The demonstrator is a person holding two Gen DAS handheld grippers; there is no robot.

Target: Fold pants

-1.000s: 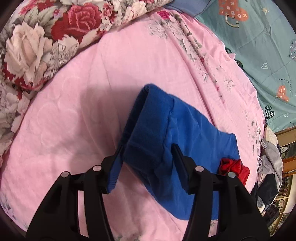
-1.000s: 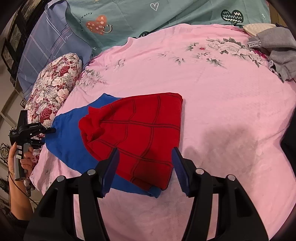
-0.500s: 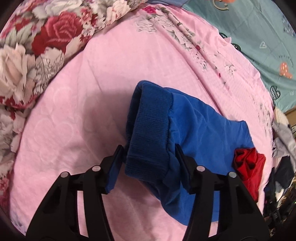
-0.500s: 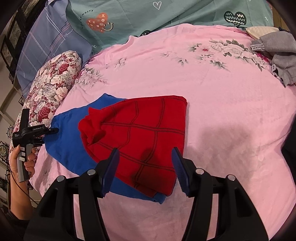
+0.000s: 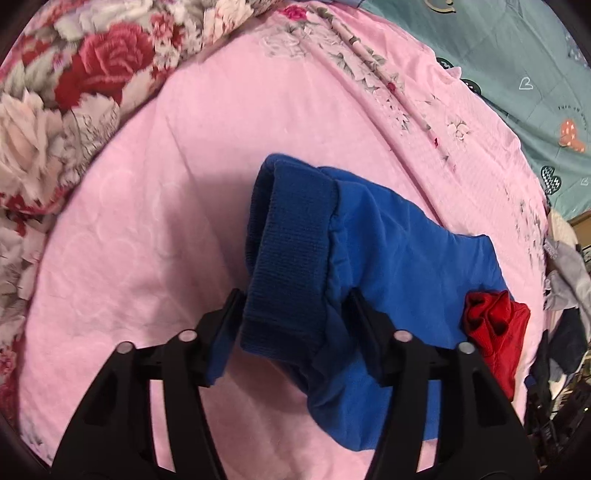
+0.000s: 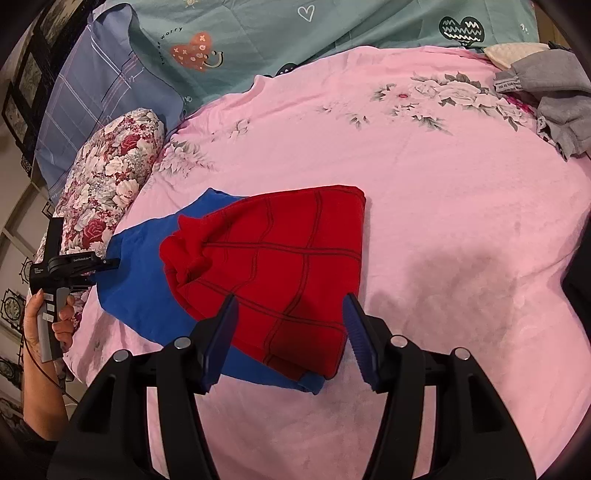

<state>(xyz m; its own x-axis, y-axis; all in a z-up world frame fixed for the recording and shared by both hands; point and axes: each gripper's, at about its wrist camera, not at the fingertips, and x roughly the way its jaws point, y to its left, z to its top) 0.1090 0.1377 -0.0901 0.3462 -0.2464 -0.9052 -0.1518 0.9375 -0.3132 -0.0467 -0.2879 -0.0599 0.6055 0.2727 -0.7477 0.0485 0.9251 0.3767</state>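
The pants (image 6: 266, 266) lie folded on the pink bedsheet (image 6: 461, 221), left of centre in the right wrist view: a red panel with dark grid lines sits on top of a blue layer that projects at the left and lower edges.

Left gripper (image 5: 295, 325): its jaws are opening, with the blue ribbed waistband (image 5: 291, 251) bunched between them. The band rises up the centre of the left wrist frame; the left finger lies against its edge, but whether the pads actually press the cloth cannot be told from this angle. In the right wrist view this tool appears at the left edge, at the blue end of the pants, held by a hand (image 6: 48, 317).

Right gripper (image 6: 290, 325): jaws spread, nothing clamped — it hovers over the near red edge, bottom centre.

A floral pillow (image 6: 107, 184) lies at the left, a teal patterned cover (image 6: 332, 33) along the top, and grey clothing (image 6: 554, 96) at the upper right.
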